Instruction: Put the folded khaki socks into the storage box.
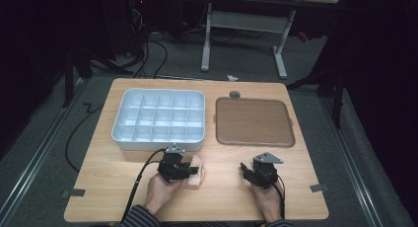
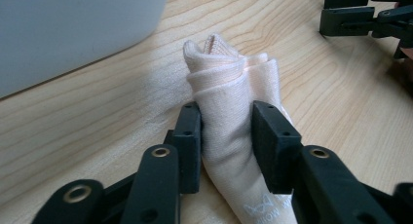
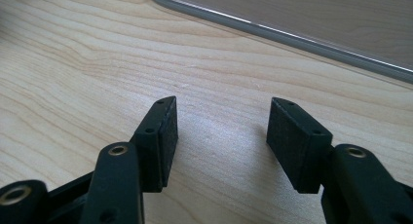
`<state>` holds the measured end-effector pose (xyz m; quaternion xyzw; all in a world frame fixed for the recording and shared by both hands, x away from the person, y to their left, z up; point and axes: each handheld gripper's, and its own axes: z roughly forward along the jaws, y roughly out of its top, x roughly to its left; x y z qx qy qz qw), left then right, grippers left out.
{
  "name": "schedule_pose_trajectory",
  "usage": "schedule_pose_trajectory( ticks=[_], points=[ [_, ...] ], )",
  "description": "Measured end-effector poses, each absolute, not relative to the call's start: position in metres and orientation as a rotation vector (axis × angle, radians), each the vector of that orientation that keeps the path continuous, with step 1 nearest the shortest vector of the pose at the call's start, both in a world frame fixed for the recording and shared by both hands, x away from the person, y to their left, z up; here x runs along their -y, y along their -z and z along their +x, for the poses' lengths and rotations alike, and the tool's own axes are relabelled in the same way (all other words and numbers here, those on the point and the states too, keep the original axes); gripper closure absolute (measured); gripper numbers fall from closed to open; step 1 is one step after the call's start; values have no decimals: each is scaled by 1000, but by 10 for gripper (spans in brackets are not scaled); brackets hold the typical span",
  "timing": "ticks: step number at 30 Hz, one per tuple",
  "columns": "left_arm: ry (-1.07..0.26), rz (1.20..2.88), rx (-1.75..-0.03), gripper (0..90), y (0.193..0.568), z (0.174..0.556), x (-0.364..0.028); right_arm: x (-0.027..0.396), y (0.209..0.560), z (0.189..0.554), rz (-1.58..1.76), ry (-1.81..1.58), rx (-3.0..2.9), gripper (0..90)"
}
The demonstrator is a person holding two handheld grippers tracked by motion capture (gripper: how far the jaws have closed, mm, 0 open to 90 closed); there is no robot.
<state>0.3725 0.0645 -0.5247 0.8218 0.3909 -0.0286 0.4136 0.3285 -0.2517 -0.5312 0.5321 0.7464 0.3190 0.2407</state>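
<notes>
A rolled cream cloth (image 2: 229, 83) with faint printed lettering lies on the wooden table (image 1: 222, 197), near its front edge (image 1: 198, 176). My left gripper (image 2: 226, 131) has a pad pressed against each side of the roll, so it is shut on the cloth; in the high view it (image 1: 190, 170) sits at the front left in a person's hand. My right gripper (image 3: 221, 131) stands open just above bare wood with nothing between its jaws, at the front right (image 1: 246, 170) and a short way from the cloth. It also appears far off in the left gripper view (image 2: 360, 22).
A white tray (image 1: 160, 140) divided into several empty compartments stands behind the left gripper; its wall (image 2: 73, 24) is close by. A flat brown tray (image 1: 255, 144) with a pale rim (image 3: 272, 31) lies behind the right gripper. A small round grey cap (image 1: 235, 94) sits at the table's back edge.
</notes>
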Motion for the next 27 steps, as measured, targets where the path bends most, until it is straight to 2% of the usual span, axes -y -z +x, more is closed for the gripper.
schedule_pose_trajectory(
  ticks=[5, 9, 27],
  points=[
    [73, 2069, -971, 731, 523, 372, -65, 252, 531, 328, 1455, -873, -2045, 446],
    [86, 2069, -961, 748, 523, 371, -65, 252, 531, 329, 1453, -874, -2046, 442],
    [97, 2054, -920, 765, 513, 366, -72, 251, 531, 328, 1447, -874, -2053, 425]
  ],
)
